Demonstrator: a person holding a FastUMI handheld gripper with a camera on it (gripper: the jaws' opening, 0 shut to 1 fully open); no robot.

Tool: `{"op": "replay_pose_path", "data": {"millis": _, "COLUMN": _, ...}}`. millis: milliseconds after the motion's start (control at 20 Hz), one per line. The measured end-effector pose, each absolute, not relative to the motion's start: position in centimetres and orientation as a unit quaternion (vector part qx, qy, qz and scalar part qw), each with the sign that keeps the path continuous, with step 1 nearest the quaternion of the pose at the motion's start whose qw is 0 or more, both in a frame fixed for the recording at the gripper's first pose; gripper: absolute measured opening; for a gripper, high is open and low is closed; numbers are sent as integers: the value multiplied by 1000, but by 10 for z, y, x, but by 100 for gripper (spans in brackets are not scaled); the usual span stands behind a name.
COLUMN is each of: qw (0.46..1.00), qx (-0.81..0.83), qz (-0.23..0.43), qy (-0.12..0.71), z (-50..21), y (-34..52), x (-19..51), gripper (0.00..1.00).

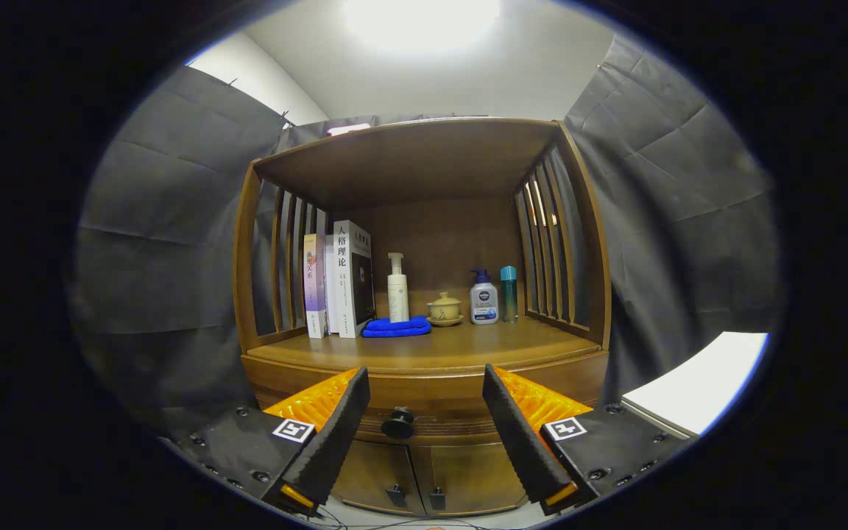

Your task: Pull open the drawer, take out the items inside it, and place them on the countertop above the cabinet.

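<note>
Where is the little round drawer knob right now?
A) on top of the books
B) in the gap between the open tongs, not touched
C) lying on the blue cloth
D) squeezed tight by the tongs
B: the drawer knob sits on the closed drawer front, in the gap between the open tongs, and neither finger touches it.

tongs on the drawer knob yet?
Apart. In the gripper view the tongs stand open, and the drawer knob sits between the fingers with cabinet wood showing on both sides of it.

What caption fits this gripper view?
Open tongs approach the closed drawer's knob below the cabinet countertop.
</note>
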State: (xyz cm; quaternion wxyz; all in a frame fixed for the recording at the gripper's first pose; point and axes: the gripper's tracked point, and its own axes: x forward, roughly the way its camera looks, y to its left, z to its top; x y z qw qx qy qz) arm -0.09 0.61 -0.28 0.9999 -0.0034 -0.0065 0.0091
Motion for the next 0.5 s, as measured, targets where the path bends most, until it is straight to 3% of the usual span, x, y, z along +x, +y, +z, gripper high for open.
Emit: {"op": "replay_pose_path", "data": {"millis": 500, "qw": 999, "qx": -9, "qz": 31, "qy": -2, "z": -17, "y": 28, "x": 20, "gripper": 98}}
